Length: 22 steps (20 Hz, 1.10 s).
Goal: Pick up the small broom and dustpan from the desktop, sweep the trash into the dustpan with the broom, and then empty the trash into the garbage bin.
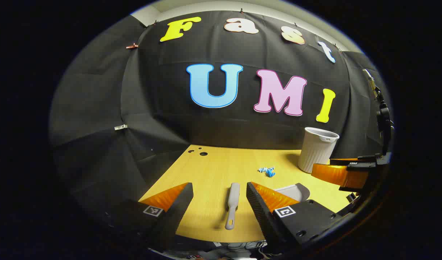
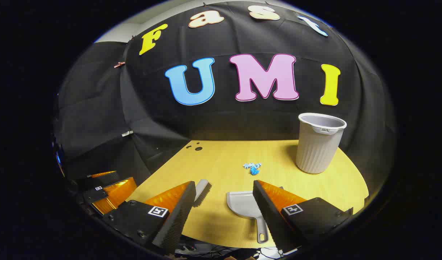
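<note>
You were working in a staged recording booth, not a lived-in room. Black cloth (image 2: 98, 108) hung as the wall on the back and left side, pinned up with small clips (image 1: 120, 127), and a strip of pale wall (image 1: 242, 5) showed above its top edge. Your surface was a light wood-grain desktop (image 2: 221, 159) with round holes (image 1: 203, 154) near its far corner (cable pass-throughs, by the look). A ribbed grey garbage bin (image 2: 317, 144) stood on the desktop itself, which suited a set-up scene.
</note>
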{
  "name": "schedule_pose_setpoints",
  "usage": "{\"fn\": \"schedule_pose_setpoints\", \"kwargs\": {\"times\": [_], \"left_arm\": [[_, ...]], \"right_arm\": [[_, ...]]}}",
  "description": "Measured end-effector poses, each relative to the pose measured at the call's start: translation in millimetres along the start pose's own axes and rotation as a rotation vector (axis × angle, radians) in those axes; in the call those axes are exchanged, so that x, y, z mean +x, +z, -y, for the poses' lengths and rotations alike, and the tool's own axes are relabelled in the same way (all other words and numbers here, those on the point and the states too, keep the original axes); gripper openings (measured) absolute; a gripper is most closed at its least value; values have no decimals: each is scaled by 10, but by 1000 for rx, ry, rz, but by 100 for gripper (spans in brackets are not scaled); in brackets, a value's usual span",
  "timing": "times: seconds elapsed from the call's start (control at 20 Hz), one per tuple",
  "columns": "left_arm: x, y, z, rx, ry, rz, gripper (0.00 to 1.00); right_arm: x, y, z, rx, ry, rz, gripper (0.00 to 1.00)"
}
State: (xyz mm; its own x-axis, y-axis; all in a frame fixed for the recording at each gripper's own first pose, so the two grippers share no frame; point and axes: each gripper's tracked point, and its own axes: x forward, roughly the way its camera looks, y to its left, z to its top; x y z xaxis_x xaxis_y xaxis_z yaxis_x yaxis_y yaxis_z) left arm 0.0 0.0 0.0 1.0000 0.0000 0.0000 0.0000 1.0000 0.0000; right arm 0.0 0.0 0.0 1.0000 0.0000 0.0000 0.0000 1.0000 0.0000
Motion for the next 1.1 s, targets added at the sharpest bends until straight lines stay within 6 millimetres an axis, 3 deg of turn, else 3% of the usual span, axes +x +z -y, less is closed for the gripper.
{"fn": "schedule_pose_setpoints", "kwargs": {"times": [0.2,0.25,0.3,0.45,0.75,1.1], "left_arm": [[30,92,7,21,-6,40,96],[47,128,36,23,-16,54,92],[69,143,55,27,-26,62,96],[165,113,114,32,-60,45,96],[444,-166,213,-10,-120,-104,96],[929,-696,339,-7,-172,-334,96]], "right_arm": [[14,11,110,-13,-23,12,99],[29,25,153,-22,-33,19,99],[43,30,199,-33,-44,23,99],[76,39,327,-45,-71,22,99],[227,-99,511,-50,-97,-37,99],[471,-586,766,-11,-87,-210,99]]}}
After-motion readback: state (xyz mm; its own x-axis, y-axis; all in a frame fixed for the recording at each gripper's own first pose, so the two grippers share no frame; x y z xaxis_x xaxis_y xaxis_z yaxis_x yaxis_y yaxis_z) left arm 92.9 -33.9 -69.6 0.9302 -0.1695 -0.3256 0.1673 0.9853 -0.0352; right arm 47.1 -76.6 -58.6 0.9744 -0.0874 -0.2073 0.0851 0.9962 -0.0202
